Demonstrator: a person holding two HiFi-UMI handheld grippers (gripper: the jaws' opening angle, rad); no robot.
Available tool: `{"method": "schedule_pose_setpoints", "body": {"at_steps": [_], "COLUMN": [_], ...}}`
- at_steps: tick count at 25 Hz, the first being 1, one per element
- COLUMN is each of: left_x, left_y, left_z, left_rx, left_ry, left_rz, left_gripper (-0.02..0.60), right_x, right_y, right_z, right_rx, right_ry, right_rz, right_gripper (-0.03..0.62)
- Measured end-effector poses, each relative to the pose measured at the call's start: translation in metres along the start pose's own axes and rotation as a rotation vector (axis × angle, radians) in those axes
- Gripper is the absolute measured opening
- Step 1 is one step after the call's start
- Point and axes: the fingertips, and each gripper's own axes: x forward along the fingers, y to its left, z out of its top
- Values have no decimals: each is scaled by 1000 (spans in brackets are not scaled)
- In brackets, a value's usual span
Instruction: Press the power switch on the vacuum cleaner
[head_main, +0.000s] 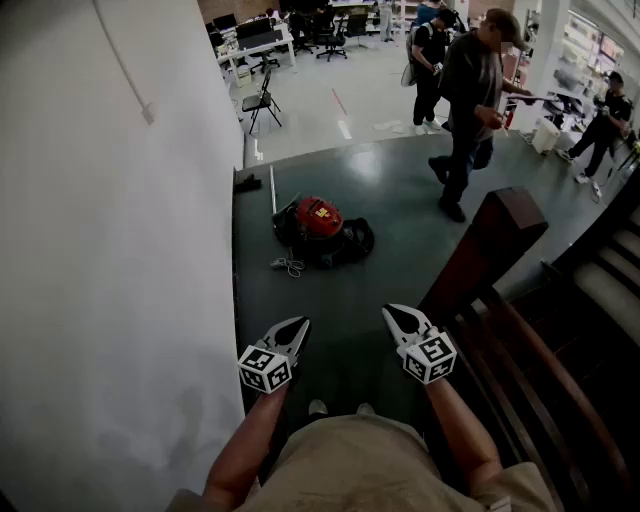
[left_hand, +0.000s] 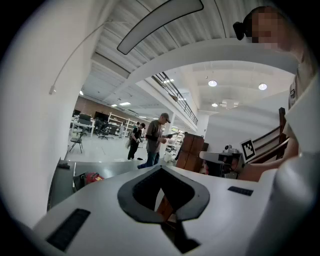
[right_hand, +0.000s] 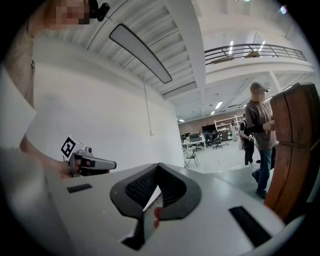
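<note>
The vacuum cleaner, a red and black canister, sits on the dark floor well ahead of me, with a pale cable coiled at its near side. It shows small and low in the left gripper view. No switch can be made out at this distance. My left gripper and right gripper are held side by side in front of my body, far short of the vacuum. Both point forward with their tips together and nothing between them, as each gripper's own view shows.
A white wall runs along the left. A wooden newel post and stair railing stand at the right. Two people walk on the floor beyond the vacuum; a folding chair stands further back.
</note>
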Motion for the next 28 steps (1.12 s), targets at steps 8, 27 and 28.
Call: {"method": "schedule_pose_setpoints", "body": {"at_steps": [8, 27, 28], "left_x": [25, 48, 55], "left_y": [-25, -13, -6], "left_z": [9, -6, -6], "left_rx": [32, -20, -25], "left_ry": [-34, 45, 46], "left_rz": [20, 65, 62], "left_gripper": [5, 5, 5], "right_x": [-18, 16, 23], "right_y": [-31, -62, -66], "right_z": [1, -19, -19], "right_rx": [-31, 68, 65], "right_ry": [-27, 3, 7], "right_rz": [6, 41, 40], "right_gripper": [8, 9, 9]}}
